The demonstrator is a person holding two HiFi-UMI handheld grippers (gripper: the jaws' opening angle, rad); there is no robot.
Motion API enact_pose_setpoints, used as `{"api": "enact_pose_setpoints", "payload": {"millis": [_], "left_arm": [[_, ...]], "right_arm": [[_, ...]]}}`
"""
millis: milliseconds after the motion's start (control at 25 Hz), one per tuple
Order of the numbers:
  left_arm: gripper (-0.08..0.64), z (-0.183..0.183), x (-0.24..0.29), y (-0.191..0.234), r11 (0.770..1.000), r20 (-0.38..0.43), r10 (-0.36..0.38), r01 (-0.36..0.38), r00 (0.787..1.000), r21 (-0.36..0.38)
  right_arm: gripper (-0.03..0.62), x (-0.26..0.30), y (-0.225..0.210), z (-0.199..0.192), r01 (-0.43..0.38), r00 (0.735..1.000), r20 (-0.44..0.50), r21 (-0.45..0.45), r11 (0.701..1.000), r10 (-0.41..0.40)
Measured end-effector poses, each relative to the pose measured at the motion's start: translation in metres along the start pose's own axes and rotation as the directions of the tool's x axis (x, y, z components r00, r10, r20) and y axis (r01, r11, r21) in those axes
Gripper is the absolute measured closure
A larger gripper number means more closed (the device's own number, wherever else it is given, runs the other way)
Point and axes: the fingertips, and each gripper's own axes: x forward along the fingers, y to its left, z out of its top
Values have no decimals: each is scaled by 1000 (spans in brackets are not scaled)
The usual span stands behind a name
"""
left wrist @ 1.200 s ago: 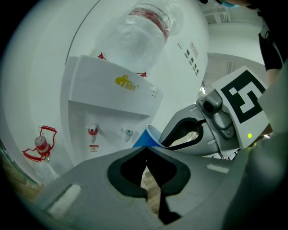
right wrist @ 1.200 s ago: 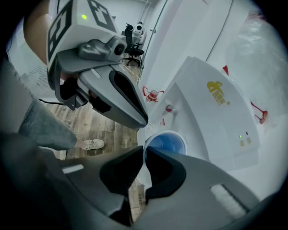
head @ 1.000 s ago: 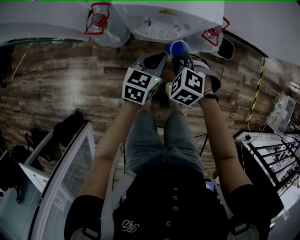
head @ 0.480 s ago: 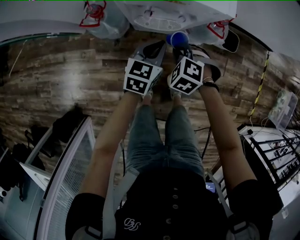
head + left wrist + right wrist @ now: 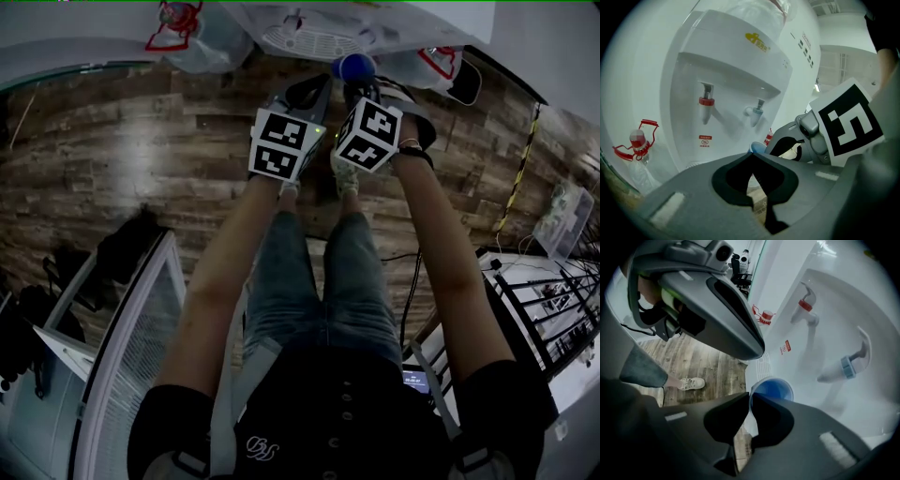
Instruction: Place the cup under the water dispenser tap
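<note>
**Cup lowered toward the drip tray, not yet under a tap**

Nearest, the person's jeans (image 5: 319,281) and the wooden floor (image 5: 141,159) fill the head view, with both arms stretched forward to the water dispenser (image 5: 740,61).

The left hand-held gripper (image 5: 751,164) is clenched on nothing: its jaws meet at the tips and only floor shows through the slit behind them. It hangs just left of its partner and plays no part in the carry.

The right hand-held gripper (image 5: 750,401) is grasping the blue cup (image 5: 773,387), its jaws pinched on the near rim, mouth up. Over the last second both hand-held grippers have sunk and edged farther from the body; in the head view the cup has slid from in front of the dispenser's base to the near edge of the drip tray (image 5: 314,42).

Beyond the cup, the right gripper view shows the blue tap (image 5: 843,365) above and to its right, and the red tap (image 5: 805,305) farther left. The cup looks short of either spout, so I judge the approach well along but unfinished. It probably needs a small move inward and to the right, then setting down on the tray before the jaws release.

At the far left stands a water bottle (image 5: 637,145) with a red handle.
</note>
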Motion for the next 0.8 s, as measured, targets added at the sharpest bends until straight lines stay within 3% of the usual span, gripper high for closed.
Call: {"api": "enact_pose_setpoints", "payload": {"millis": [400, 800], "left_arm": [[560, -10, 18, 18, 1000, -21, 15, -14, 1000, 7], [560, -22, 13, 21, 1000, -43, 14, -14, 999, 3]], "right_arm": [[568, 35, -4, -12, -4, 999, -47, -17, 1000, 3], [569, 55, -14, -16, 47, 994, -92, -83, 995, -54]]}}
